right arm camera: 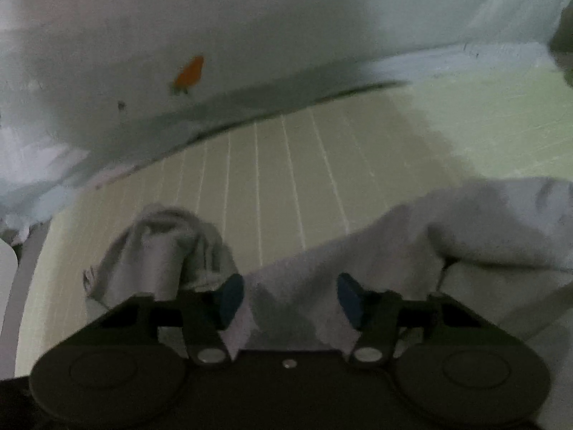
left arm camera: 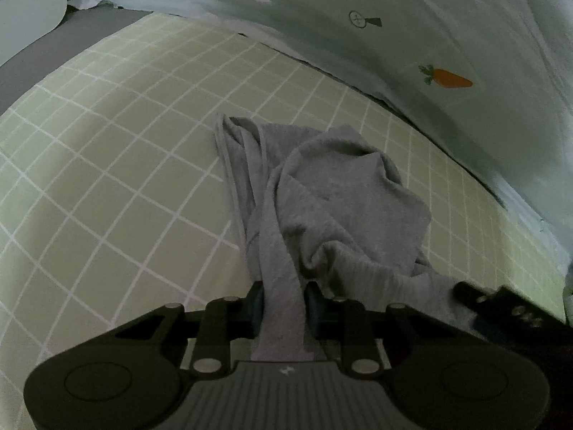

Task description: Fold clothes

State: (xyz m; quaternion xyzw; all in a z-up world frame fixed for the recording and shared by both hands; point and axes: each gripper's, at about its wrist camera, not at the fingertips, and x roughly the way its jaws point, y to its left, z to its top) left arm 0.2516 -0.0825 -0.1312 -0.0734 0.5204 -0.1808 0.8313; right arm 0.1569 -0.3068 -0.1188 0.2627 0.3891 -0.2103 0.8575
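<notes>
A crumpled grey garment (left arm camera: 333, 197) lies on the green checked bed sheet (left arm camera: 118, 165). In the left wrist view a strip of it runs back between the fingers of my left gripper (left arm camera: 283, 304), which is shut on that cloth. My right gripper (left arm camera: 501, 304) shows at the lower right of that view, beside the garment's edge. In the right wrist view, which is blurred, my right gripper (right arm camera: 290, 299) stands open over the grey garment (right arm camera: 412, 243), with cloth lying between and under its blue pads (right arm camera: 231, 295). A bunched part of the garment sits to the left.
A pale quilt (left arm camera: 447, 36) with a carrot print (left arm camera: 447, 78) lies heaped along the far side of the bed; the quilt (right arm camera: 143, 53) also fills the back of the right wrist view. A grey bed edge (left arm camera: 53, 46) shows at the far left.
</notes>
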